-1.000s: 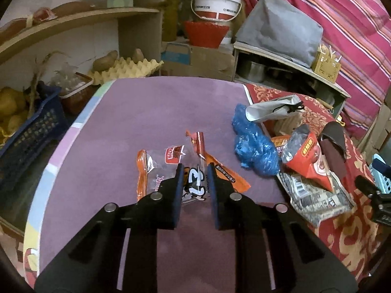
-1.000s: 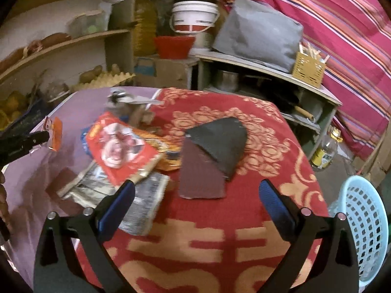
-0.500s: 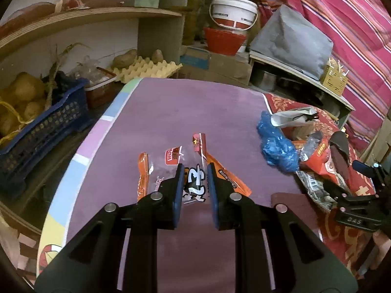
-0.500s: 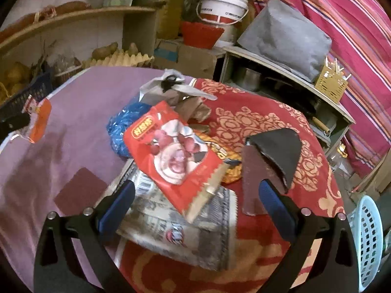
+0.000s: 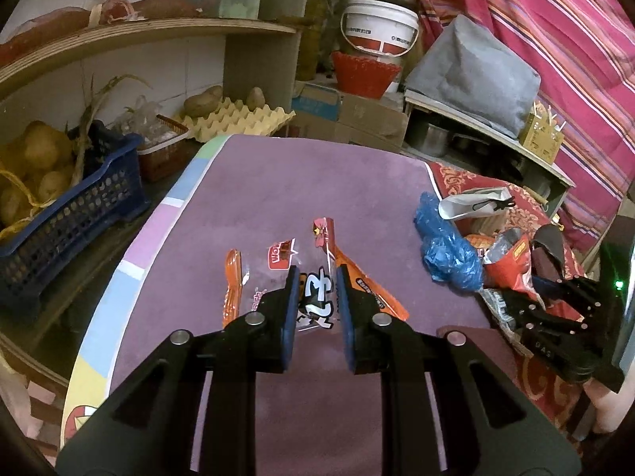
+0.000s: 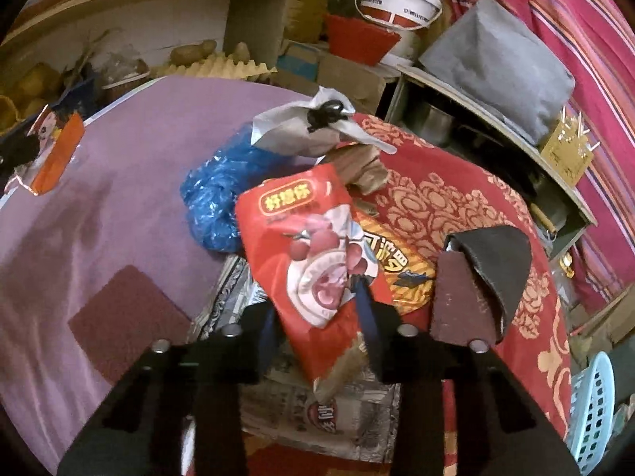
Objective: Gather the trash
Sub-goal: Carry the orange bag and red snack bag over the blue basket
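Observation:
My left gripper [image 5: 317, 273] is shut on a clear and orange snack wrapper [image 5: 278, 256], held above the purple table top [image 5: 278, 182]. The same wrapper [image 6: 55, 150] shows at the far left of the right wrist view. A red snack bag [image 6: 293, 230] lies on top of a pile of trash. My right gripper [image 6: 315, 305] has its jaws closing on the bag's lower end, and the blue pads [image 6: 363, 309] press into it. The right gripper [image 5: 543, 317] also appears at the right edge of the left wrist view.
Around the red bag lie a crumpled blue plastic bag [image 6: 214, 194], a white pouch with a black clip [image 6: 301, 127], a silver wrapper [image 6: 317, 404], an orange packet [image 6: 401, 265] and dark folded pads [image 6: 460, 297]. A light blue basket [image 6: 595, 408] stands low at the right.
My right gripper swung left over the pile and its wide jaws closed on the red snack bag. The left gripper kept its hold on the wrapper and drifted slightly.

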Available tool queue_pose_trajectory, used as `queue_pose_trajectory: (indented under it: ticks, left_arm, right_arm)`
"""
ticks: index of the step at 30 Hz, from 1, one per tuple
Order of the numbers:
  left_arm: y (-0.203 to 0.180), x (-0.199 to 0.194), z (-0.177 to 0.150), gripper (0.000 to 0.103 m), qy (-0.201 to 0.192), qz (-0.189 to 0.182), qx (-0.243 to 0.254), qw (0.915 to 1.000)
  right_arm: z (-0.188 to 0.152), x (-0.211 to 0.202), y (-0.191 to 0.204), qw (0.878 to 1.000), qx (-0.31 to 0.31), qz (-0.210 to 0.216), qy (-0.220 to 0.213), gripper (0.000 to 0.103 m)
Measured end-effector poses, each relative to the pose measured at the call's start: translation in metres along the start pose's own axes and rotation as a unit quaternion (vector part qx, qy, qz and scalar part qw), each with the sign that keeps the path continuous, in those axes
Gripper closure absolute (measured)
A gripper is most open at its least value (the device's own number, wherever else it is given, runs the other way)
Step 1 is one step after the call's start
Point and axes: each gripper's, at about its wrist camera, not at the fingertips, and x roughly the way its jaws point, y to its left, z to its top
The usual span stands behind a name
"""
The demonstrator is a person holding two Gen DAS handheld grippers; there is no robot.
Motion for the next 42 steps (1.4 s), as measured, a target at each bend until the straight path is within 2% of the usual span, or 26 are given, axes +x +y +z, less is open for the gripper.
queue_pose_trajectory:
  ticks: [1,5,18,30,42]
  left_arm:
    - [-0.001,0.0,0.0,0.086,0.0,0.001,0.0,1.0]
    - [-0.004,-0.001,0.0,0.086,-0.004,0.002,0.003,1.0]
    - [-0.033,-0.023,0.002,0.087,-0.032,-0.008,0.02,0.9993]
    - [-0.091,-0.032,-0.002,0.087,-0.039,-0.036,0.045,0.9976]
    - [-0.177,-0.046,-0.005,0.087,-0.05,-0.081,0.085,0.9918]
  right_arm:
    - [0.0,-0.002,-0.001,1.0,-0.001,-0.002,-0.004,0.075]
    - [0.0,-0.016,-0.015,1.0,0.014,-0.001,-0.02,0.078]
    - [-0.02,-0.071,-0.081,0.997,0.056,-0.024,-0.054,0.078]
    - [-0.053,-0.097,-0.153,0.991,0.104,-0.059,-0.054,0.078]
    - [-0.089,-0.127,-0.222,0.982,0.157,-0.085,-0.062,0.078]
